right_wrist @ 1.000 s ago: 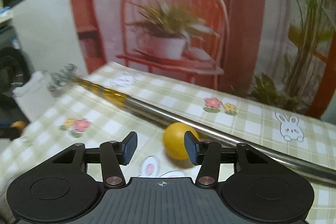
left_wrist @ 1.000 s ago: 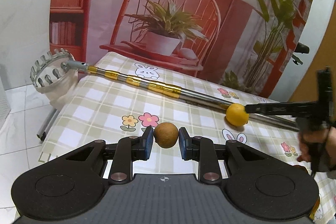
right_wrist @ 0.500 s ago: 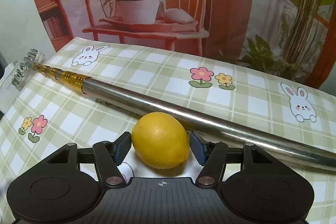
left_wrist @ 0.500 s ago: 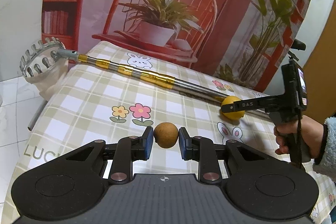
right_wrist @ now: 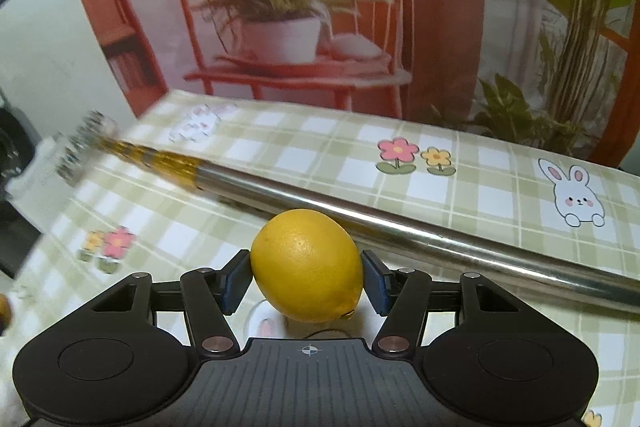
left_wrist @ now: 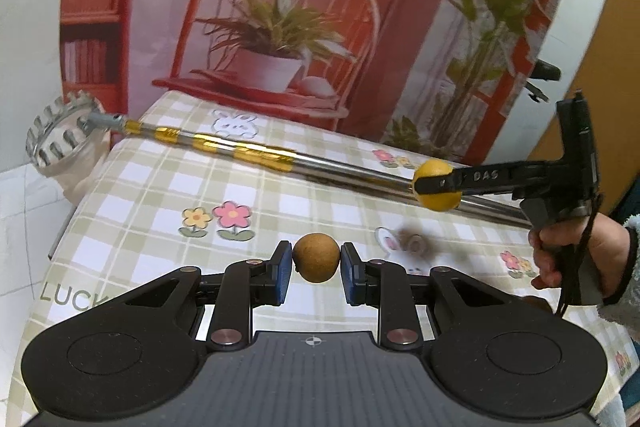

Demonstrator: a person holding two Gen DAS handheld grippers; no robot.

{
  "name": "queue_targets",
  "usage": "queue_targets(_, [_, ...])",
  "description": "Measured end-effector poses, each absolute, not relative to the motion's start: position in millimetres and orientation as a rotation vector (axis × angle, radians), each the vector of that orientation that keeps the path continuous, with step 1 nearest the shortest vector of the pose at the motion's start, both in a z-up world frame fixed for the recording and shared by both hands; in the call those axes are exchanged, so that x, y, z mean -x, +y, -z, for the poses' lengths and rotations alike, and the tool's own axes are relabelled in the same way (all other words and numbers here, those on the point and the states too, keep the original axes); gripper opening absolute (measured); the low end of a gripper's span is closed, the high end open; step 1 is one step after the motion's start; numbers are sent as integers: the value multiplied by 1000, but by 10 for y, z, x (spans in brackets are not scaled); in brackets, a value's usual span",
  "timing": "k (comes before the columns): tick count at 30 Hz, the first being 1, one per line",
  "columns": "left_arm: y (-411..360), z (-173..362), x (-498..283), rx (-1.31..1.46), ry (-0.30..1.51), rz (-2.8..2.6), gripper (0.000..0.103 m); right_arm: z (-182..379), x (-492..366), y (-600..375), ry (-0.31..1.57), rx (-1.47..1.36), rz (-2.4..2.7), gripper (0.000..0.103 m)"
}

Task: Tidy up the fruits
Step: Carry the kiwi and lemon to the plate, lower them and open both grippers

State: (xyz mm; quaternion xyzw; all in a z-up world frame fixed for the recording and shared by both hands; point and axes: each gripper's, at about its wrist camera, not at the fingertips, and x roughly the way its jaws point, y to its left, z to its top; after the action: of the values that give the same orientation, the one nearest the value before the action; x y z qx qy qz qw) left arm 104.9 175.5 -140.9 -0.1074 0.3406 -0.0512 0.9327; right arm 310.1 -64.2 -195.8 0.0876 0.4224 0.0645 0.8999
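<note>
My left gripper [left_wrist: 316, 263] is clamped on a small round brown fruit [left_wrist: 316, 263], held above the checked tablecloth [left_wrist: 160, 187]. At about two o'clock in that view I see my right gripper [left_wrist: 434, 183], its finger marked "DAS", pinching the lemon [left_wrist: 435, 201] just in front of the metal pole [left_wrist: 340, 169]. The right wrist camera confirms it: both pads press the lemon's [right_wrist: 307, 265] sides. At eight o'clock the cloth's edge reads "LUCK", the rest cut off. The pole's toothed picker head [left_wrist: 60, 135] overhangs the table at ten o'clock.
</note>
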Motion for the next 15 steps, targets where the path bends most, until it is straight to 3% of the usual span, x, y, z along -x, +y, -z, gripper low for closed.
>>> queue_targets(15, [967,1006,-792,123,670,249,28,1079,-1710,-1318,653,-407,-261,54])
